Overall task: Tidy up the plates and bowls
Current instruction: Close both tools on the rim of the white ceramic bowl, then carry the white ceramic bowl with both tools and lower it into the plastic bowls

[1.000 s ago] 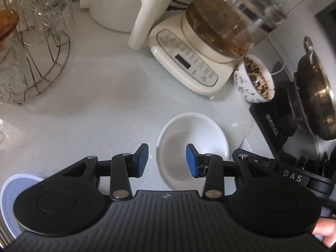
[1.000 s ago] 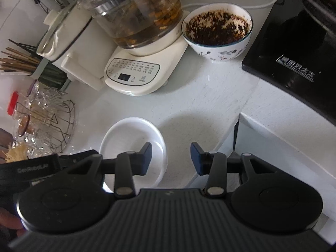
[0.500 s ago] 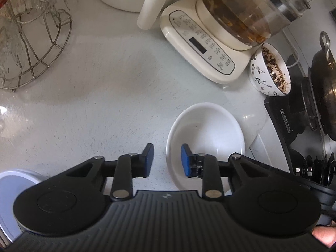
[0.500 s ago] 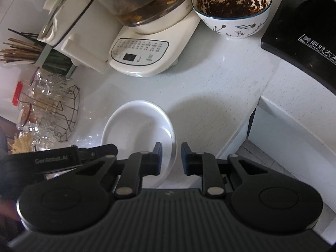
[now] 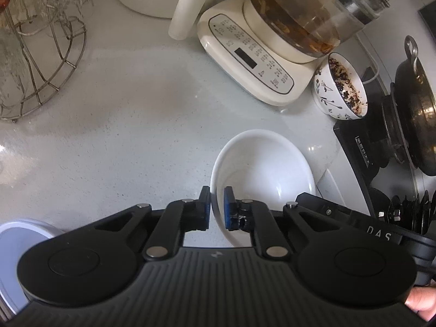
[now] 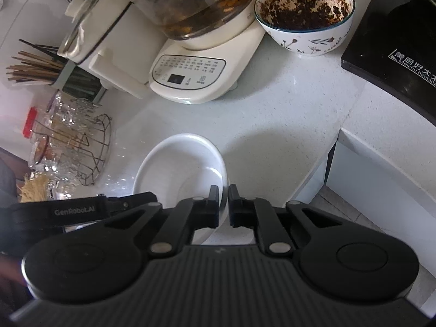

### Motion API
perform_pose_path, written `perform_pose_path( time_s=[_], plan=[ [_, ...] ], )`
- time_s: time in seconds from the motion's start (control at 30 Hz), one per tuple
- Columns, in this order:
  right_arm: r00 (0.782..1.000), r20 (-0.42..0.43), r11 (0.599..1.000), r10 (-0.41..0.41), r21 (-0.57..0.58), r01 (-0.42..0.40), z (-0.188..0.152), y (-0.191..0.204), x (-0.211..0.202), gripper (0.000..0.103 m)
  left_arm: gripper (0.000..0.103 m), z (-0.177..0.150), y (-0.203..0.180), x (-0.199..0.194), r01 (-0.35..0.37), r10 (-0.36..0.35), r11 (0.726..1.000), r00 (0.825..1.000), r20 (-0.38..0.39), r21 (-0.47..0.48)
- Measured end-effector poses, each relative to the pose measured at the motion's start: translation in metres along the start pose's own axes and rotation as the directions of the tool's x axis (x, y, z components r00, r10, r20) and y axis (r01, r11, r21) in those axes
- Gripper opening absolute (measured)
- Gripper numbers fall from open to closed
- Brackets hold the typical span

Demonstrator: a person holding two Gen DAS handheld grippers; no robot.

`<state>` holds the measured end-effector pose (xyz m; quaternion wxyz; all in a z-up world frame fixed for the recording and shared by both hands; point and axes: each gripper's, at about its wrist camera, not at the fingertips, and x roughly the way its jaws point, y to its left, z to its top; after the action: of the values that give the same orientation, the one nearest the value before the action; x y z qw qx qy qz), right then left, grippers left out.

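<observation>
A white plate (image 5: 261, 174) sits on the white counter near its front edge; it also shows in the right wrist view (image 6: 179, 169). My left gripper (image 5: 217, 208) is shut on the plate's left rim, blue pads on either side of it. My right gripper (image 6: 224, 204) is shut on the plate's right rim. A flowered bowl (image 5: 340, 87) with dark residue stands beside the kettle base; it also shows in the right wrist view (image 6: 305, 16). A pale blue-rimmed dish (image 5: 16, 245) lies at the lower left.
A cream kettle base with glass pot (image 5: 261, 54) stands behind the plate. A wire rack of glasses (image 5: 35, 54) is at the left. A black stove with a wok (image 5: 408, 114) is at the right. Chopsticks (image 6: 35, 68) stand at the back left.
Both grippers closed from open onto opposite rims of the white plate. Both moved forward slightly toward it.
</observation>
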<state>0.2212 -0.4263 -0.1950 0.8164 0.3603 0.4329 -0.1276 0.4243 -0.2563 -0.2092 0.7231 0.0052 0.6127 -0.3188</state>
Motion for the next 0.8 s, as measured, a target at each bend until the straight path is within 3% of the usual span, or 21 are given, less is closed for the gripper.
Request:
perform_pose_path(
  time_s=[0.4,0.8],
  plan=[
    [0.999,0.033,0.999,0.034,-0.004,-0.034,-0.01,0.017,-0.019,0.01,0.012,-0.01,0.004,-0.035,0.01,-0.01,1.0,0.998,0.06,0.002],
    [0.991,0.087,0.991,0.097,-0.097,-0.089,-0.012,0.05,-0.044,0.01,0.012,-0.023,0.016,-0.082,0.02,-0.02,1.0,0.992,0.127,0.002]
  ],
)
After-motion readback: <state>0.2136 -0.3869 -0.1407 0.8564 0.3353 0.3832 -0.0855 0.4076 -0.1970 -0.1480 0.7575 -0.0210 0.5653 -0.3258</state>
